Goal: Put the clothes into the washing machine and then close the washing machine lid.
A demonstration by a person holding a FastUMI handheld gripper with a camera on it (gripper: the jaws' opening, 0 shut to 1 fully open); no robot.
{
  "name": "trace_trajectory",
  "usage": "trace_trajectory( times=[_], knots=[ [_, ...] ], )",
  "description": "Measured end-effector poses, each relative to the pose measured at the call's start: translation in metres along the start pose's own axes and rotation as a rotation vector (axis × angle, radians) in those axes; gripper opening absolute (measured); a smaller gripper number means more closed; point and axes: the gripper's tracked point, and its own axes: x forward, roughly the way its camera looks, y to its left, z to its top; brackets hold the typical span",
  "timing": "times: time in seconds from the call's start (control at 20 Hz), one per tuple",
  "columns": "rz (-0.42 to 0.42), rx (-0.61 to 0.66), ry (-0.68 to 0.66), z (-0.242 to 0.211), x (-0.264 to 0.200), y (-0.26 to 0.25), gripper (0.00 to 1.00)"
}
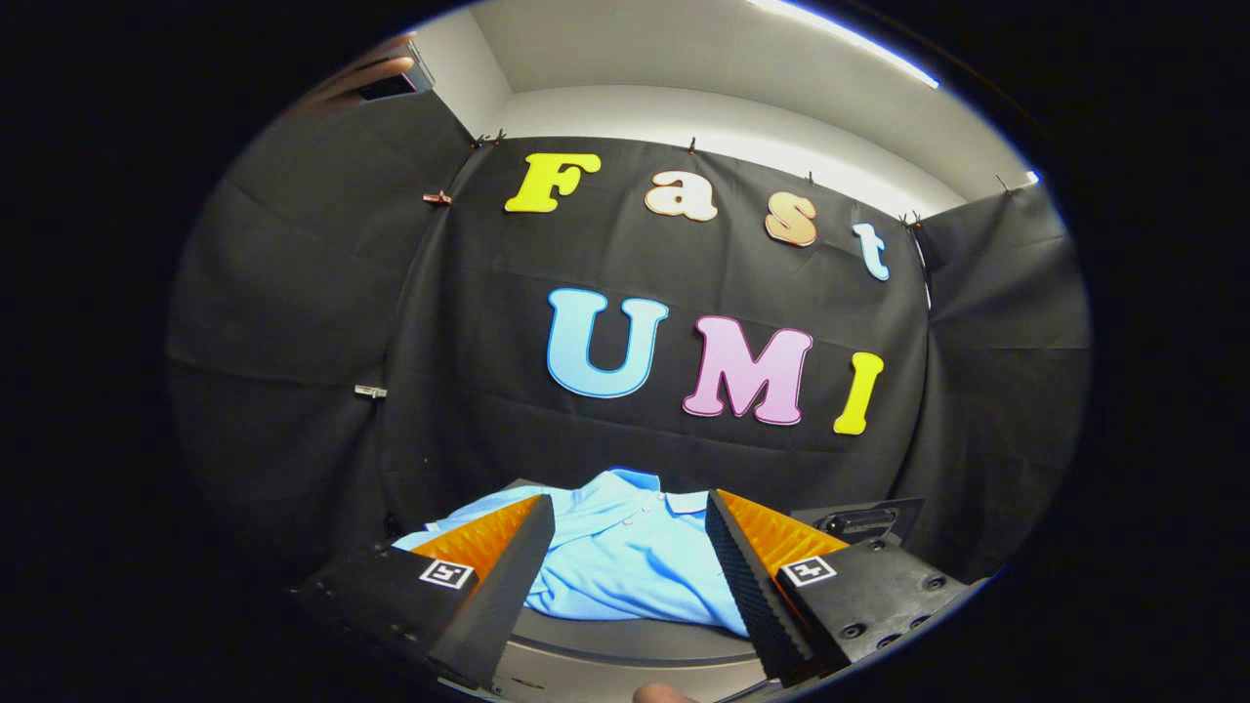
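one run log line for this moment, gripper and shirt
gripper: open, above shirt | blue shirt: lying between fingers, ungrasped | washer top: under shirt | stage: pre-grasp

light-blue polo shirt | crumpled, collar up | lying on washing machine top, ahead of tongs

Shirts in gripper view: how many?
1. A light blue polo shirt lies on the washing machine top, between and just beyond the open gripper fingers. More could be hidden beneath.
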Motion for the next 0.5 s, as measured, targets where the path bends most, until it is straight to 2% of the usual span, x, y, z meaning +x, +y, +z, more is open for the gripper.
trace_trajectory(
  times=[0.5],
  knots=[
    [-0.017,-0.006,0.141,-0.022,0.072,-0.013,0.98]
  ],
)
